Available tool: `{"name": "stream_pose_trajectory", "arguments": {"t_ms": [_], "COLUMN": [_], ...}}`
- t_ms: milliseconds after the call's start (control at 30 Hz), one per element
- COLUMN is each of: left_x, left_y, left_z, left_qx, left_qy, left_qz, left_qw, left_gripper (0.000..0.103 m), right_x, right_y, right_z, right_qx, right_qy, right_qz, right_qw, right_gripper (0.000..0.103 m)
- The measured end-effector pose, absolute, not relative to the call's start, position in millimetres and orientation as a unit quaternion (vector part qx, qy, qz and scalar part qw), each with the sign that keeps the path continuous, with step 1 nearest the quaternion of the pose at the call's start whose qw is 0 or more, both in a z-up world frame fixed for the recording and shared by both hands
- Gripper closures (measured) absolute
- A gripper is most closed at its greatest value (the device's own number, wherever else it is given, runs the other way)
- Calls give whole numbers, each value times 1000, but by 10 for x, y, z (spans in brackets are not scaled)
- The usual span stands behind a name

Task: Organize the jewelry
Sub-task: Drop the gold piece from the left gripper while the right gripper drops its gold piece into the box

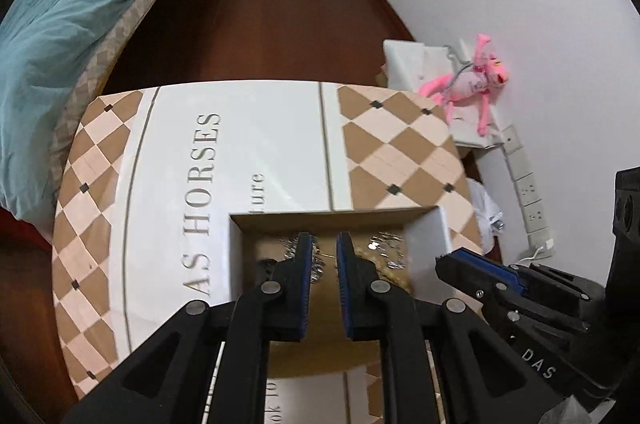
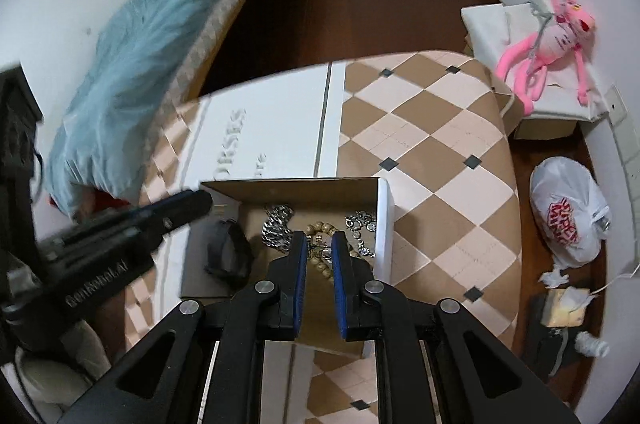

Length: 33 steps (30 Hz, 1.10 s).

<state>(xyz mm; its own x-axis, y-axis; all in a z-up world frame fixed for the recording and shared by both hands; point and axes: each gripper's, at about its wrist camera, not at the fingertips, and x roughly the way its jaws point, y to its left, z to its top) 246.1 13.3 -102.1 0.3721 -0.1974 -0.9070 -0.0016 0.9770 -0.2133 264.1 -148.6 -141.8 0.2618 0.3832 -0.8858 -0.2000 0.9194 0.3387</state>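
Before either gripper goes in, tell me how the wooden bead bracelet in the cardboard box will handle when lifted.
The wooden bead bracelet will probably hang limp, since it looks like a string of separate round beads. It lies against the silver chains, so it may snag and drag them. The smooth beads could slip from narrow pads.

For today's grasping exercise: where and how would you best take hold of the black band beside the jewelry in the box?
Probably pinch the black band across its upper arc, coming from above: it seems to stand as an open loop, apart from the chains, leaving room for one finger inside.
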Motion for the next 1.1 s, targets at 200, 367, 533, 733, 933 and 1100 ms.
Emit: {"name": "stream_pose_trajectory", "arguments": {"t_ms": [200,367,533,733,933,1100], "left_x": [2543,2489,2369,2168,1940,1545], "left_y": [222,303,336,354,396,443], "left_z": [-1031,-1011,-1009,-979,-840,-897], "left_qx": [-65,-59,-45,-34,-40,-44], "left_qy": [558,548,533,517,498,481], "left_qz": [-25,-1,21,40,39,56], "left_qw": [827,834,845,855,866,874], "left_gripper": [35,17,2,2,2,2], "right_x": [2793,2750,2645,2475,2204,1769], "right_y": [-1504,-1554,-1538,-1520,-1537,-1527], "right_z": [-1462,-1407,-1343,-1282,-1105,-1169], "right_qx": [59,35,-20,-44,-27,-10], "right_qy": [596,584,569,553,526,508], "right_qz": [164,140,97,77,82,91], "right_qw": [784,799,816,828,846,856], "right_gripper": [65,55,6,6,6,6]}}
